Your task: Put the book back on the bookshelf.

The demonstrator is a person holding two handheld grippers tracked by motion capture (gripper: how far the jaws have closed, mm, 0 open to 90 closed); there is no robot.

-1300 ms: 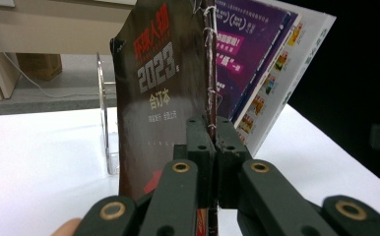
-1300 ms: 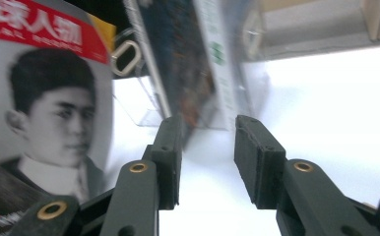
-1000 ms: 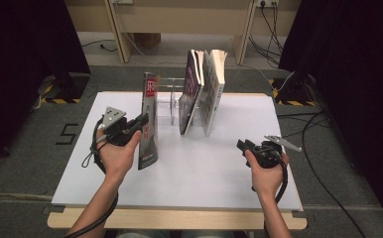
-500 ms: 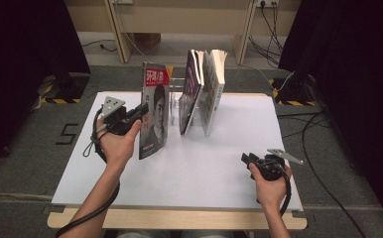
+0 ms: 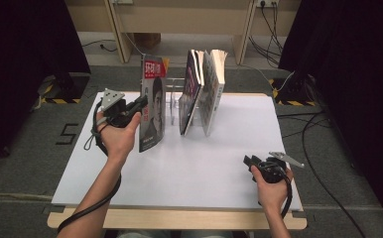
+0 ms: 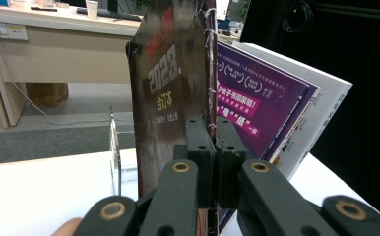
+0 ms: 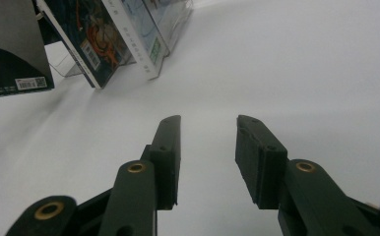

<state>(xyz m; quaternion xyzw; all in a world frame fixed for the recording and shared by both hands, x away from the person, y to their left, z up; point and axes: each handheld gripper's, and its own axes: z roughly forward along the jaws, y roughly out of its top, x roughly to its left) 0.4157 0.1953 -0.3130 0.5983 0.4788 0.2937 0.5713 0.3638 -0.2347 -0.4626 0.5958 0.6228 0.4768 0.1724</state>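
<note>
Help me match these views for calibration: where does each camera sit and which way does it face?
High view: above the near table edge, facing forward-down; both forearms, left gripper, right gripper.
Left gripper view: along shut jaws clamping the dark upright magazine.
Right gripper view: low over the white table, open jaws.
Shared: the magazine and leaning books.

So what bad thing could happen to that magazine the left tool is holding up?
The left tool pinches the magazine by just one edge, so the floppy pages might sag or slip out. It is also close to the books leaning in the clear rack; a bump could perhaps tip them over. The right tool sits open, low over the white table, too far away to help catch anything.
</note>
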